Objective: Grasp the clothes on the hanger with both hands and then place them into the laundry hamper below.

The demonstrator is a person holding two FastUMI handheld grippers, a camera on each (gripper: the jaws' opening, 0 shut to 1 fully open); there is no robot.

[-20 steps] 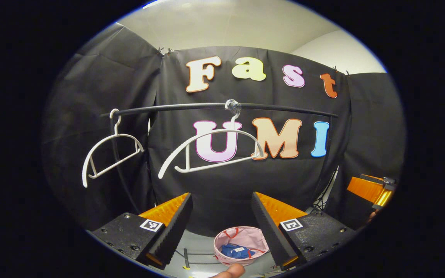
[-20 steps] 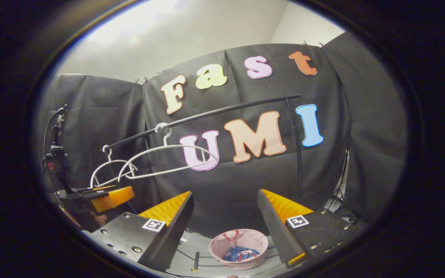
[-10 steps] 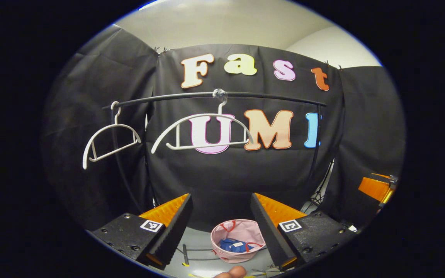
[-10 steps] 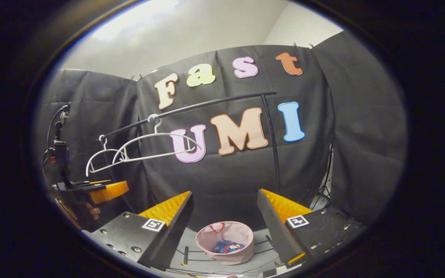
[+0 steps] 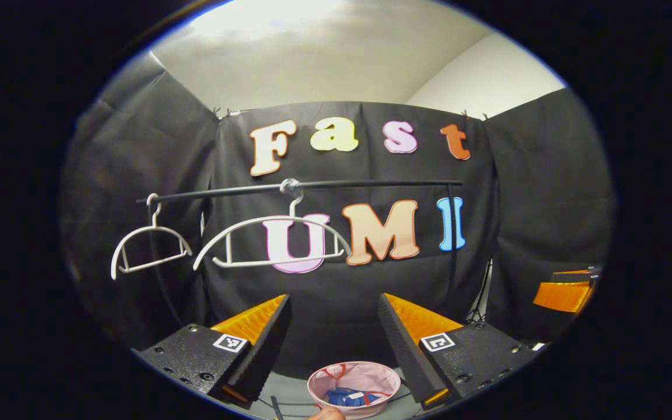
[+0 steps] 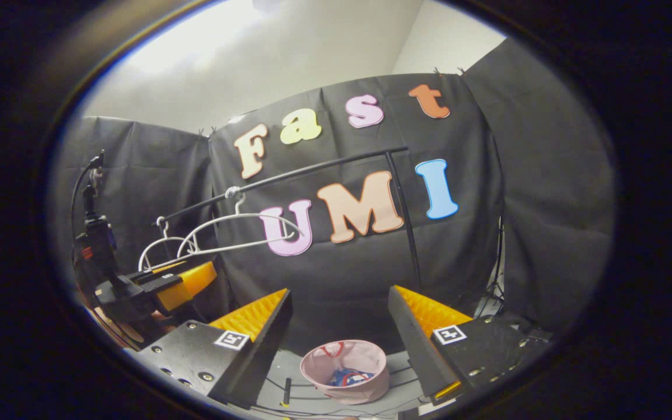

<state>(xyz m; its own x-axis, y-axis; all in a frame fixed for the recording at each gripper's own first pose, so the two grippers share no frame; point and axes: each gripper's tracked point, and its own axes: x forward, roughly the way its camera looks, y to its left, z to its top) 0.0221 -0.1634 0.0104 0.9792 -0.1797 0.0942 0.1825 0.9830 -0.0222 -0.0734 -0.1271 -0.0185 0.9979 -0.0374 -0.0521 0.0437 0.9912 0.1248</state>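
Two white hangers (image 5: 272, 242) hang bare on the black rail (image 5: 312, 188), up and ahead of my left tongs (image 5: 334, 335), whose fingers stand wide apart with nothing between them. My right tongs (image 6: 339, 332) are likewise spread wide and empty. Blue clothes (image 5: 345, 396) lie inside the pink laundry hamper (image 5: 327, 378) on the floor, low between and beyond my left fingers; in the right gripper view the hamper (image 6: 318, 364) sits the same way.

Blue clothes (image 6: 345, 377) lie inside the pink hamper (image 6: 346, 356) on the floor.
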